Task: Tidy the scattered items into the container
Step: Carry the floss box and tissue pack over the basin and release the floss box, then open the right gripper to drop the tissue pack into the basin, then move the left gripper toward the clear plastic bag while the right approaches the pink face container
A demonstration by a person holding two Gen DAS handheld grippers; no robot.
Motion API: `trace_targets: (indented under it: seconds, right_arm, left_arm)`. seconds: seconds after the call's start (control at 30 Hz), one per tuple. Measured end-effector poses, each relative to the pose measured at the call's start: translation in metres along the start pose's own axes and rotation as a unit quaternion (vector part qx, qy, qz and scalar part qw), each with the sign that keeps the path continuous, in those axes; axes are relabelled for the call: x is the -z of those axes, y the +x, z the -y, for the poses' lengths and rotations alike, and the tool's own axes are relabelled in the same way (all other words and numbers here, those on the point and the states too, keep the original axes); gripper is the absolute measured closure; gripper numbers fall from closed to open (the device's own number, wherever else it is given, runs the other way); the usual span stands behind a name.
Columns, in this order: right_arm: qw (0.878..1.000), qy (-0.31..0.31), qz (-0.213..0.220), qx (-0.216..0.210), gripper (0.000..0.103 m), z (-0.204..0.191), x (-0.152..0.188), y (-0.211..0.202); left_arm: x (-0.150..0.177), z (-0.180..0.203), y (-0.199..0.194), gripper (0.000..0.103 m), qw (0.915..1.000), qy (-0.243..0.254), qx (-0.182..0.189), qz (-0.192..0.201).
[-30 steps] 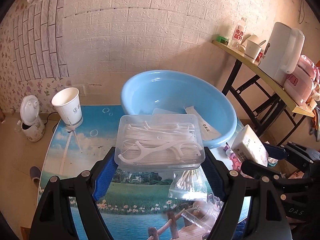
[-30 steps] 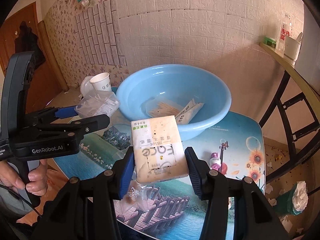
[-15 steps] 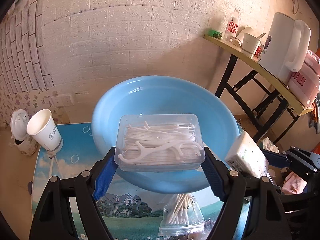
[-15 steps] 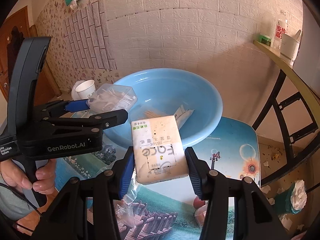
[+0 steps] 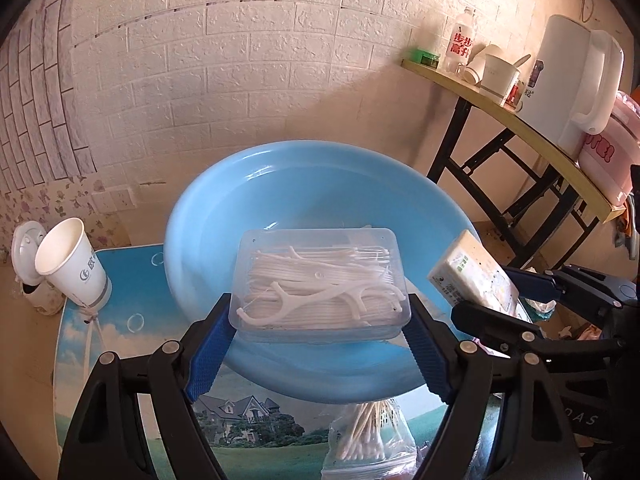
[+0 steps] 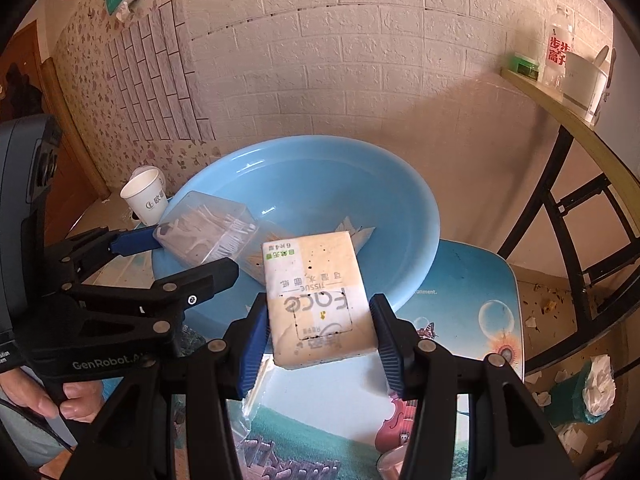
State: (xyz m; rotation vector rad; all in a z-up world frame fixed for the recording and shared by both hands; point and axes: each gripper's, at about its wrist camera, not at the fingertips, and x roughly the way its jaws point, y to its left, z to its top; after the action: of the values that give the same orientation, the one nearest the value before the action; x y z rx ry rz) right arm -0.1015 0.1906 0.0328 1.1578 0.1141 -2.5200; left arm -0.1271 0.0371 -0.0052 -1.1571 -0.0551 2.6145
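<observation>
Left tool pinches floss box; right tool pinches tissue pack above basin.

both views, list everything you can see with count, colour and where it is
basin: 1, blue, on the table
floss pick box: 1, clear, in left gripper over basin
tissue pack: 1, cream, in right gripper
cotton swab bag: 1, clear, table, near side of basin
paper cup: 1, white, table, left of basin
kettle: 1, white, side shelf
bottle: 1, clear, red label, shelf
left gripper: black, blue pads
right gripper: black, blue pads
</observation>
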Motion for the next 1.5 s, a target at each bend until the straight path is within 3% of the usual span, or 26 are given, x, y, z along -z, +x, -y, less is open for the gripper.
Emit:
trace_targets:
  seconds: [0.33,0.67,1.0,1.13,1.5]
  right_arm:
    - [1.0,0.0,0.001,0.004,0.052,-0.001,-0.003,0.006]
    - [1.0,-0.014,0.004,0.008,0.052,-0.004,-0.008,0.01]
    - [1.0,-0.027,0.012,0.011,0.052,-0.022,-0.031,0.02]
    - [1.0,-0.029,0.003,0.005,0.032,-0.025,-0.026,0.018]
    - [0.999,-0.009,0.033,-0.002,0.032,-0.015,-0.009,-0.017]
  left_arm:
    - [-0.002,-0.009,-0.009,0.014,0.9998,-0.009,-0.009,0.014]
    - [0.018,-0.018,-0.043,0.006,0.9979,-0.011,-0.053,0.037]
    - [0.04,-0.031,-0.058,0.006,0.997,-0.034,-0.065,0.024]
    - [0.044,-0.031,-0.06,0.006,0.9969,-0.035,-0.068,0.022]
    - [0.054,-0.02,-0.067,0.005,0.9975,-0.021,-0.066,0.017]
